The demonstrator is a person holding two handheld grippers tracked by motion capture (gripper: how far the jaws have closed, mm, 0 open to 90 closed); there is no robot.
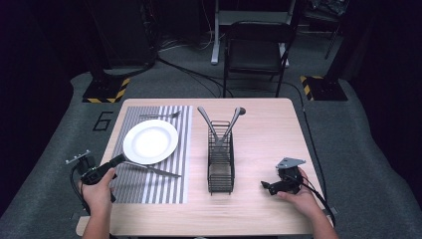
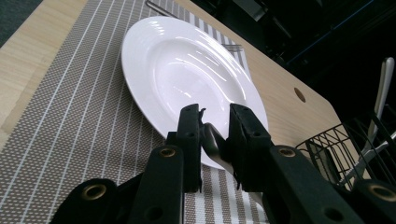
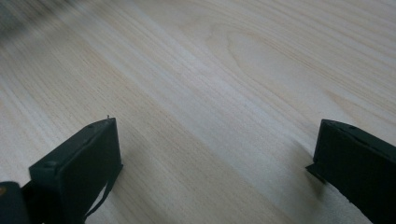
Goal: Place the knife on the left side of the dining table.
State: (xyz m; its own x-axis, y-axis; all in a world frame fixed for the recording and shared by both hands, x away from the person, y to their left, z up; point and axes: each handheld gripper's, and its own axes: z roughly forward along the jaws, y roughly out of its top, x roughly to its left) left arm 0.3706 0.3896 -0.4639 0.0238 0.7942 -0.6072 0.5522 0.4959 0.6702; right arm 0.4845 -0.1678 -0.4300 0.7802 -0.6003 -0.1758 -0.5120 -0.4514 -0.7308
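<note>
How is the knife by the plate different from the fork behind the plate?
The knife lies on the near side of the plate, its handle end between the jaws of the left gripper; the fork lies on the far side, untouched. The knife lies slanted, while the fork runs almost straight along the table's far edge. The knife looks longer than the fork. Both are metal and rest on the striped placemat.
</note>
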